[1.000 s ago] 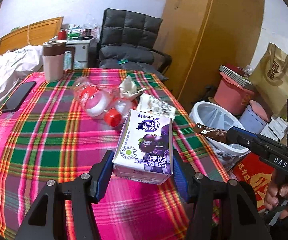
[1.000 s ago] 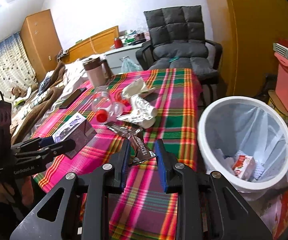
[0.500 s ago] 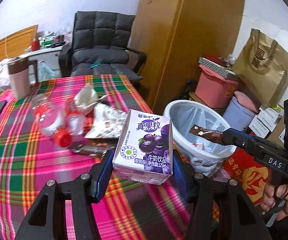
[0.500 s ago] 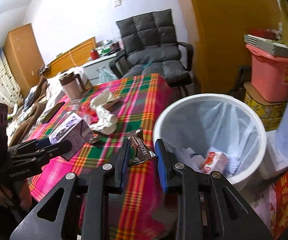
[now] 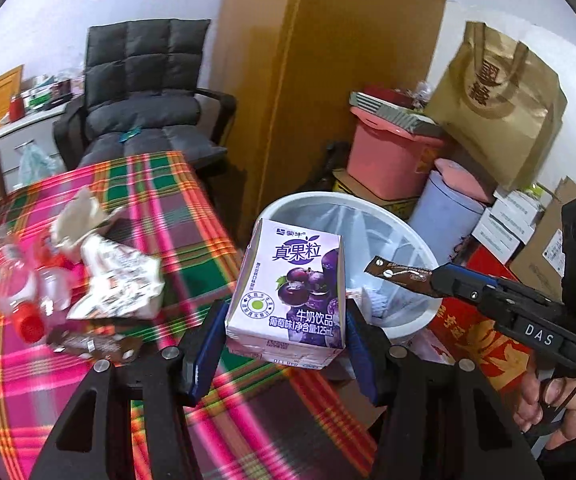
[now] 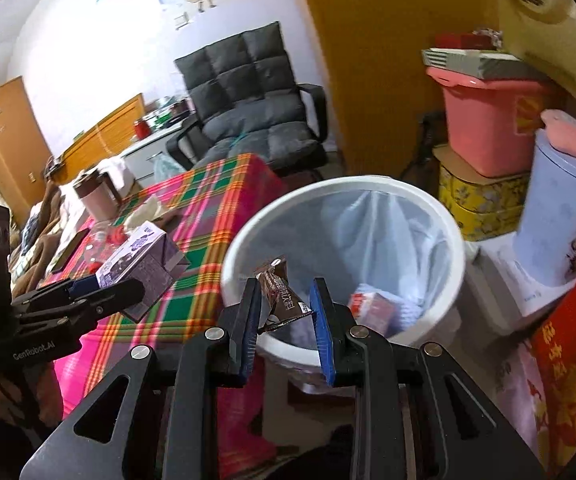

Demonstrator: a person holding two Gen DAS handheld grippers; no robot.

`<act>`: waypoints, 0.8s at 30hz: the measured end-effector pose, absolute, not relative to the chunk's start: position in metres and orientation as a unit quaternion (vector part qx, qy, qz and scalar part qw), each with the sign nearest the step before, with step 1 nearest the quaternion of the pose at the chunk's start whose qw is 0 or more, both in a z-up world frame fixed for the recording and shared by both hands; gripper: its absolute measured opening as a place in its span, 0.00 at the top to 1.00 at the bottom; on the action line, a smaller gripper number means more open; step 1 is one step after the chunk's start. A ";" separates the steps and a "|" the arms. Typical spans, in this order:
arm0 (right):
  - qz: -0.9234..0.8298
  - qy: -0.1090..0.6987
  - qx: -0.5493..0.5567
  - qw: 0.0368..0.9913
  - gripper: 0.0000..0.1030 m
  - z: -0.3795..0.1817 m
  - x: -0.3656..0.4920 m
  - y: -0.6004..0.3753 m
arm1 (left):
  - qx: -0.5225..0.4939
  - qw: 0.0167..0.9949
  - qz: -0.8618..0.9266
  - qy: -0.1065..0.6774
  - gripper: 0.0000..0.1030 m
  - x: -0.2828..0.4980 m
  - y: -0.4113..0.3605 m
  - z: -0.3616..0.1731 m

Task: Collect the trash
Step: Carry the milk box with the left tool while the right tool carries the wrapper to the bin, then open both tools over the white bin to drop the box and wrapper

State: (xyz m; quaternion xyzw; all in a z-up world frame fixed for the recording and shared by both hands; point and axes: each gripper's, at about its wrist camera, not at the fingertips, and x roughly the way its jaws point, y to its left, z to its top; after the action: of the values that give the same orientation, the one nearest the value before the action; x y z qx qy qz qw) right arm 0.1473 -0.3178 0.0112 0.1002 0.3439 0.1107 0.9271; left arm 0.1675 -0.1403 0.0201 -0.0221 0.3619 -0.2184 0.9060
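Left gripper is clamped on a purple milk drink carton, pads pressed flat to both side faces, carton upright. It's held off the table, over the plaid cloth's corner, just beside the white trash bin.

Right gripper has its fingers parted a little, with a brown snack wrapper between them. The wrapper sits over the bin's near rim. From the right wrist view it looks loose between the pads rather than pinched, but motion blur makes that hard to confirm; in the left wrist view the wrapper sticks out from the fingertips over the bin mouth.

The bin has a clear liner, with a red-and-white carton already at the bottom.

On the table: clear bottle with red cap, crumpled white wrapper, crumpled tissue, and another brown wrapper near the table edge.
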 end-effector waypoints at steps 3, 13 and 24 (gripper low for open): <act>0.101 0.349 0.103 0.926 0.73 0.008 0.148 -0.323 | -0.016 0.902 -0.232 0.365 0.45 0.175 -0.155 0.017; 0.069 0.373 0.113 0.918 0.73 -0.006 0.158 -0.342 | -0.005 0.887 -0.256 0.384 0.45 0.200 -0.186 0.000; 0.064 0.387 0.109 0.913 0.72 -0.013 0.169 -0.343 | 0.000 0.881 -0.259 0.395 0.45 0.216 -0.197 -0.010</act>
State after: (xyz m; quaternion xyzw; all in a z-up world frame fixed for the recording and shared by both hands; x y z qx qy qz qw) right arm 0.1688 -0.3431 -0.0135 0.1091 0.3873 0.0636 0.9133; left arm 0.2157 -0.1972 -0.0101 0.0005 0.3951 -0.2587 0.8815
